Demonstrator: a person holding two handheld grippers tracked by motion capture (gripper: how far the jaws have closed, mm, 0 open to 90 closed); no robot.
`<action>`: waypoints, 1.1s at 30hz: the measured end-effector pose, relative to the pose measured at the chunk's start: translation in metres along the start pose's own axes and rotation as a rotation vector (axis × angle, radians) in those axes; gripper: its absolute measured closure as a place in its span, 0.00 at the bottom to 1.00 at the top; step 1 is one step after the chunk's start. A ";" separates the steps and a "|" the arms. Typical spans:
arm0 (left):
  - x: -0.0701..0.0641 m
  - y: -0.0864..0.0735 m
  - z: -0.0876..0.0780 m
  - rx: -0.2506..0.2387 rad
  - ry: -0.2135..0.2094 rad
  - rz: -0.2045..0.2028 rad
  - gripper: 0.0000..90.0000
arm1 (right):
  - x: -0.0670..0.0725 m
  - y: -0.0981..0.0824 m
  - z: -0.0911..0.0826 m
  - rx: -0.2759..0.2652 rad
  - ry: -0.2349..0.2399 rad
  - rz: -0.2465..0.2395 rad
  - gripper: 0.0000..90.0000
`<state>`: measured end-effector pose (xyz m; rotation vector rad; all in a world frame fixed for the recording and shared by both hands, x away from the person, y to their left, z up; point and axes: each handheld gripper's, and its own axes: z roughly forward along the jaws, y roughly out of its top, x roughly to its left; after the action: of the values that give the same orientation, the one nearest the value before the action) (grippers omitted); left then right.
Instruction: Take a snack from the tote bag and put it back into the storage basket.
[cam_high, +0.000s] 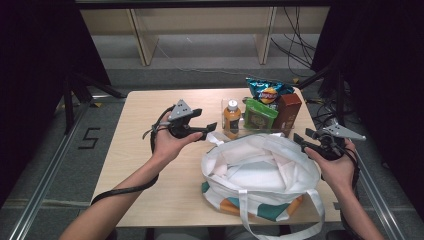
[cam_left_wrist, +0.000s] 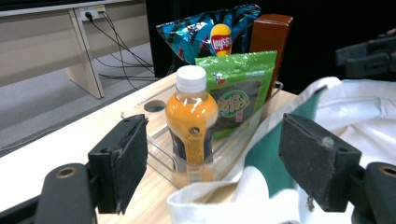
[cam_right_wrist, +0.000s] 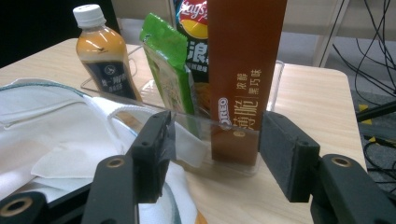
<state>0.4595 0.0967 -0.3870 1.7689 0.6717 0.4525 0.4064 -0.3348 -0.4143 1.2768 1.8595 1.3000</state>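
Both hands hover palm-up beside the white bag (cam_high: 260, 167), left gripper (cam_high: 206, 125) and right gripper (cam_high: 301, 140) jaws apart, gripping nothing.

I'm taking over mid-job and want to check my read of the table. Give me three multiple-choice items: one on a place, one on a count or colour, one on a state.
1. Where does the orange bottle stand?
A. In the clear tray
B. In the white bag
C. On the floor

2. How many items stand in the tray?
A. Two
B. Four
C. Six

3. How is the left gripper?
A. Shut on the bottle
B. Open, holding nothing
C. Shut on the bag

Key: 1 A, the tray wall rings its base. 2 B: bottle, green packet, chip bag, brown box. 3 B, both pads stand apart, nothing touched.
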 end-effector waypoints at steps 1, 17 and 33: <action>-0.001 -0.001 -0.002 0.000 -0.002 0.004 0.26 | 0.000 0.000 0.000 -0.001 -0.001 0.003 0.51; -0.013 -0.030 -0.042 0.016 -0.013 -0.014 0.26 | -0.002 0.000 0.000 -0.012 -0.009 -0.026 0.50; -0.015 -0.073 -0.074 0.007 0.013 -0.069 0.26 | 0.000 0.000 0.002 0.005 0.006 -0.018 0.50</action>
<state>0.3875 0.1562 -0.4352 1.7448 0.7424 0.4151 0.4080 -0.3344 -0.4152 1.2572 1.8747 1.2924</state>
